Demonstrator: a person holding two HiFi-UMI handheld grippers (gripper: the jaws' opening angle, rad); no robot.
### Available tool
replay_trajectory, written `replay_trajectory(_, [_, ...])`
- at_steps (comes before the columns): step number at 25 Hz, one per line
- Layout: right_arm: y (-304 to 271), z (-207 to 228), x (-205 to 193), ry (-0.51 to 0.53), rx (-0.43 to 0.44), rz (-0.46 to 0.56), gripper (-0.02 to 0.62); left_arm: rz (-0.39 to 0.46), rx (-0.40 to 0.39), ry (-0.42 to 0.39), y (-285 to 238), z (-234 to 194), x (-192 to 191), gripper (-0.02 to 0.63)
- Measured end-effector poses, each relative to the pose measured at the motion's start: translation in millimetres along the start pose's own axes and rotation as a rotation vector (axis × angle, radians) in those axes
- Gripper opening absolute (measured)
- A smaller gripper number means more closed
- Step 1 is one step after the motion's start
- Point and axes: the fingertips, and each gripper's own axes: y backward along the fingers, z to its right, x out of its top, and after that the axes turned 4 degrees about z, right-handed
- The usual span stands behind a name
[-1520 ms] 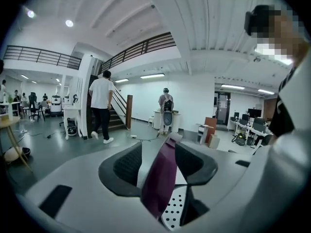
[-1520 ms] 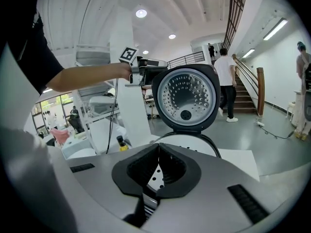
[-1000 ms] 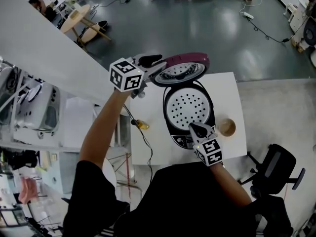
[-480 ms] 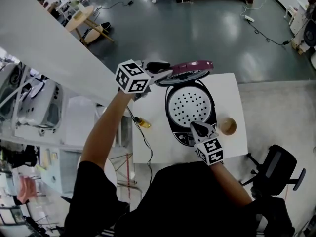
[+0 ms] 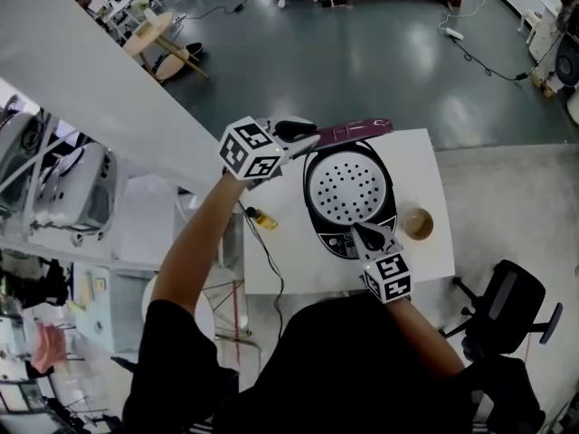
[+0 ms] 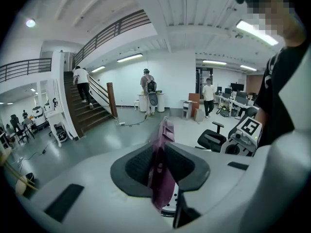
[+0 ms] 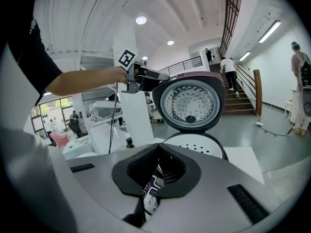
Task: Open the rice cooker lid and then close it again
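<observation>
A black rice cooker (image 5: 317,208) stands on the white table (image 5: 425,161), with a perforated white tray (image 5: 348,188) filling its top. Its maroon lid (image 5: 357,130) stands open, edge-on from above; in the right gripper view the lid (image 7: 189,103) shows its metal underside. My left gripper (image 5: 303,134) has just been closing, and its pads now pinch the lid's rim (image 6: 166,130) between them. My right gripper (image 5: 362,233) is shut with nothing in it, its tips over the cooker's front control panel (image 7: 151,191).
A brown bowl (image 5: 417,225) sits right of the cooker. A small bottle (image 5: 260,217) and a black cable (image 5: 271,269) lie at the table's left edge. An office chair (image 5: 507,310) stands to the right, and people walk in the hall behind.
The lid has swung from leaning back, underside showing from above, to edge-on. My left gripper moved right with it. The right gripper barely shifted.
</observation>
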Motion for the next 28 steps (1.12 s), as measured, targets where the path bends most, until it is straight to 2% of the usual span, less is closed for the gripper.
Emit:
replay_trajectory(4, [4.5, -5.4, -6.2, -0.016, -0.001, -0.004, 0.0, -0.02, -0.002, -0.038, -1.3, 16.6, -6.2, 0.069])
replay_trajectory(11, [17.2, 0.3, -10.3, -0.033, -0.038, 0.003, 0.0, -0.025, -0.007, -0.035, -4.2, 35.9, -16.1, 0.067])
replay_trajectory(19, [29.4, -4.7, -16.3, -0.029, -0.048, 0.002, 0.0, -0.078, -0.04, -0.07, -9.4, 66.5, -35.0, 0.063])
replay_trajectory(25, [39.0, -6.3, -23.5, -0.028, -0.06, -0.011, 0.0, -0.132, -0.055, -0.15, -16.4, 93.4, -53.4, 0.063])
replay_trajectory(28, [40.7, -9.0, -28.7, -0.03, -0.06, -0.022, 0.0, -0.145, -0.068, -0.156, -20.2, 104.0, -64.2, 0.061])
